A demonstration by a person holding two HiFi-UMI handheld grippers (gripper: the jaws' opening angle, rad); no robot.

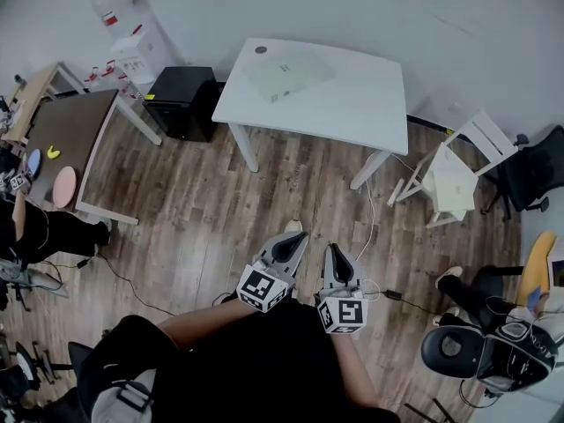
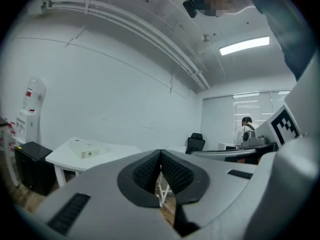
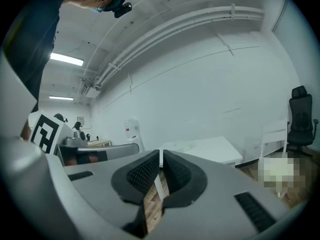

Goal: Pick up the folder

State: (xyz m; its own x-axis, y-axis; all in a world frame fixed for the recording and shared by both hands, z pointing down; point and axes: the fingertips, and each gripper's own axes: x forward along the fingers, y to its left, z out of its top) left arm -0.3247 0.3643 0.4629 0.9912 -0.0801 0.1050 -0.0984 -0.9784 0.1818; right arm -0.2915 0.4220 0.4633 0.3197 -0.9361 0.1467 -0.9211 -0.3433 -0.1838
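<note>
**A:** What's largest here?

**B:** A brown wood-plank floor (image 1: 220, 210). On it, by the wall, stands a white rectangular table (image 1: 370, 104).

**A:** And the folder?

**B:** The pale green flat folder (image 1: 286, 73) lies on that table's left half, well apart from both grippers. It looks closed, but it's too small to tell what it holds.

**A:** Anything else carrying things?

**B:** A brown-topped side table (image 1: 79, 130) at the left bears a pink round disc (image 1: 64, 186) and a small yellow piece (image 1: 55, 152).

**A:** The grippers?

**B:** The left gripper (image 2: 160, 159) and the right gripper (image 3: 160, 159) are side by side over the floor. Each has its jaws pressed together, gripping nothing.
</note>
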